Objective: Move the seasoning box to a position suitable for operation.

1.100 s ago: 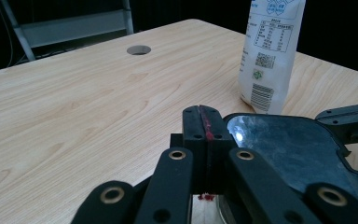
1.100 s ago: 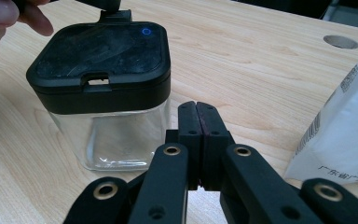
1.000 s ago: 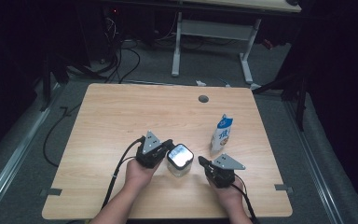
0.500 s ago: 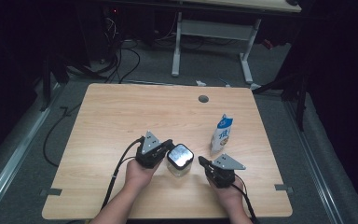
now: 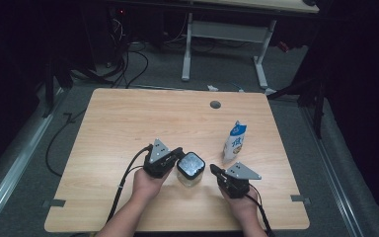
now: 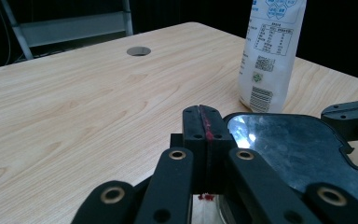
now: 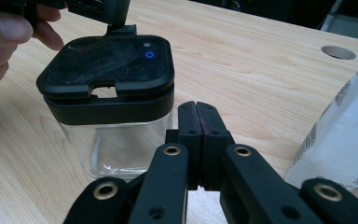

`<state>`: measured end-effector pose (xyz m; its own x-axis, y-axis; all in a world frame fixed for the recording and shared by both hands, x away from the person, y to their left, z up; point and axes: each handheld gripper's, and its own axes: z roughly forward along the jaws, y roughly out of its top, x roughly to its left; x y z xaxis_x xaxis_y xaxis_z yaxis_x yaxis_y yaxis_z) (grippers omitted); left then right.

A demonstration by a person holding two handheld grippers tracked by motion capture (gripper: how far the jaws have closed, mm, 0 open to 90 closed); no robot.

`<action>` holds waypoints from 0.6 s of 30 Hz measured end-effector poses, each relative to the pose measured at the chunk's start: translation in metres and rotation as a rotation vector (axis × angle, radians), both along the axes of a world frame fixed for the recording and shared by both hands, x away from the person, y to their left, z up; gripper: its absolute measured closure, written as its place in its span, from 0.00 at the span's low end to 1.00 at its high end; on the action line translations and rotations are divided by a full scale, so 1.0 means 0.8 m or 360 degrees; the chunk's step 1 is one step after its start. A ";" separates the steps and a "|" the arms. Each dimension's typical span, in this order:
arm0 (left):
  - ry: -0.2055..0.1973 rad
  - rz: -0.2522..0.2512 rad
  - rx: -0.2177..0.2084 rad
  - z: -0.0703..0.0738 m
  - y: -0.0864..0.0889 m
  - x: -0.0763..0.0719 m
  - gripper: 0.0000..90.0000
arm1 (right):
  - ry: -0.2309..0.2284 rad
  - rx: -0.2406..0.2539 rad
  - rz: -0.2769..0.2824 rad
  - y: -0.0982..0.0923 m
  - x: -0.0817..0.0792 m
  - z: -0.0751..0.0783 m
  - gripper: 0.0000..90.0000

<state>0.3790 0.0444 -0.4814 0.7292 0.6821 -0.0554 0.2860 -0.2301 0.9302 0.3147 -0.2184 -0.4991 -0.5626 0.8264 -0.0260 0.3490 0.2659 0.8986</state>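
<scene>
You have both grippers resting low on the wooden table point(image 5: 128, 118), one on each side of a clear square jar with a black lid point(image 5: 189, 168). The jar stands upright near the table's front edge, roughly at the middle of its width.

Your left gripper point(image 5: 176, 154) sits at the jar's nine o'clock in the high view, its tips right at the edge of the lid. In the left gripper view its jaws are pressed flat together with nothing between them, and the glossy lid point(image 6: 298, 144) lies just past them at about three o'clock.

Your right gripper point(image 5: 214, 171) sits at the jar's three o'clock, close beside it; whether it touches the glass cannot be told. In the right gripper view its jaws are also pressed together and hold nothing, with the jar point(image 7: 109, 107) at about ten o'clock of the tips and your left hand point(image 7: 7, 39) farther off at the upper left.

A white and blue milk carton point(image 5: 235, 142) stands upright at the jar's two o'clock, near it but apart. A round cable hole point(image 5: 215, 104) lies in the tabletop at about one o'clock of the jar, toward the far edge.
</scene>
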 end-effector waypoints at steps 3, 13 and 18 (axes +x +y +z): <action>0.0001 0.0000 -0.0001 0.000 0.000 0.000 1.00 | 0.0002 0.0002 -0.0001 0.000 0.000 0.000 1.00; 0.0003 -0.0001 -0.0002 0.000 0.000 0.000 1.00 | -0.0006 -0.0005 0.0020 0.004 -0.001 0.000 1.00; 0.0004 0.0000 0.0000 0.000 0.001 0.000 1.00 | -0.0015 -0.0008 0.0041 0.007 -0.003 0.002 1.00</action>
<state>0.3794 0.0449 -0.4815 0.7290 0.6821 -0.0572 0.2883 -0.2303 0.9294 0.3125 -0.2129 -0.4973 -0.5832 0.8115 -0.0356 0.3334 0.2791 0.9005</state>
